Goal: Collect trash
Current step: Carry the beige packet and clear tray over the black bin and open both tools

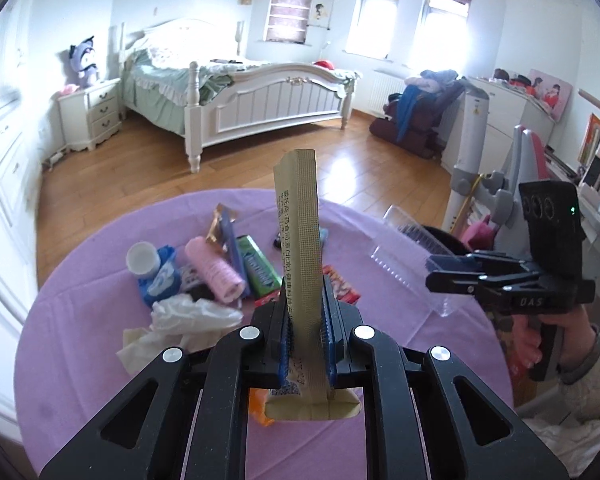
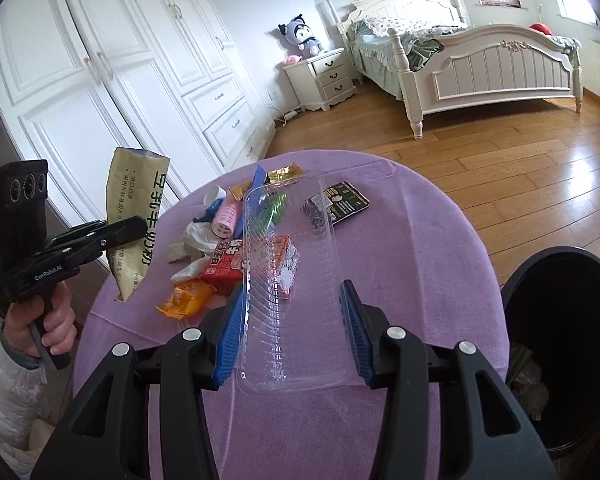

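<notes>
My left gripper point(image 1: 306, 344) is pressed tight on a flattened tan milk-powder pouch point(image 1: 300, 248), its blue ribbed pads squeezing the thin, finely crimped foil edge-on so the pouch stands upright above the round table point(image 1: 380, 240) draped in a soft lilac cloth. From my right wrist the same pouch shows its broad, creased face with green printed characters, its top corner curled and its lower end hidden behind the table edge. My right gripper point(image 2: 292, 332) pinches a clear plastic tray point(image 2: 288, 280), long, rounded at the corners and ribbed along one side: the left pad bears on its ribbed wall, while the right pad seems to meet the far rim, though the transparent plastic makes that contact hard to judge. Through the tray a red-and-white snack wrapper point(image 2: 228, 268) shows, warped. The rest of the trash lies heaped on the cloth: a crinkled orange wrapper point(image 2: 184, 300), crumpled white tissue point(image 1: 188, 316), a pink ridged cylinder point(image 1: 216, 276), a green gum pack point(image 1: 260, 268), a blue-labelled bottle with a white cap point(image 1: 156, 276), and a glossy black-and-gold packet point(image 2: 342, 202). A black bin point(image 2: 568, 320) stands just beside the table at my right, cut off by the frame, its dark inside showing only vague scraps.
</notes>
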A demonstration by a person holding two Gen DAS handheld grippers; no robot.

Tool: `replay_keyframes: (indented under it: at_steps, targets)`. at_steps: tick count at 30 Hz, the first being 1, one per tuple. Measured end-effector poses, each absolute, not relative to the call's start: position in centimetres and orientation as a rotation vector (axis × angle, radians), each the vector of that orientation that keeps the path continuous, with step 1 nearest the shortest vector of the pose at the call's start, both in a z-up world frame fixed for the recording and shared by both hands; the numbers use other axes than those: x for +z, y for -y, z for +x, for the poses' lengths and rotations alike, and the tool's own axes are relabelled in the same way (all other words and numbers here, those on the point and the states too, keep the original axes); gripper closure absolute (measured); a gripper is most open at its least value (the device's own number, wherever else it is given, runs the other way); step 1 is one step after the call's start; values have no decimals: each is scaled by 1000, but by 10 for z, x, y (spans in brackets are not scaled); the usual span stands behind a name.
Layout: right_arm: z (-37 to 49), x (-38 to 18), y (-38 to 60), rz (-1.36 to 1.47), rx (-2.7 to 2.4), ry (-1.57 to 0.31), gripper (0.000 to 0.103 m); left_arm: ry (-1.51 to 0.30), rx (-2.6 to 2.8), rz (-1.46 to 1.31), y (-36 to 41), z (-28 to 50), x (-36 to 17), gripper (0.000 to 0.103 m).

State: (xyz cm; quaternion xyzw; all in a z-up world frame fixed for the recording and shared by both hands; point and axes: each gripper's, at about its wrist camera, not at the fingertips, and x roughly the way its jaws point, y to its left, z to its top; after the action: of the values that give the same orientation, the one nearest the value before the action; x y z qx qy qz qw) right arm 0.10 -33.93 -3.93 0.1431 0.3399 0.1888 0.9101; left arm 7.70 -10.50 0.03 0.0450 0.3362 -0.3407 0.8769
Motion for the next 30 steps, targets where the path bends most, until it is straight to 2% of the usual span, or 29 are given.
replay_keyframes:
  at_steps: [7,18,30]
  targets:
    - [-10,-35,378,378,330,-639,57,-708,-783,58,170,75,7,89]
    - [-22,-48,450,478,197,-599,57,-783,-882,67,285,79,-26,89]
    - [-30,-86,530,608,15,-587,57,-843,-957,121,397,80,-65,89]
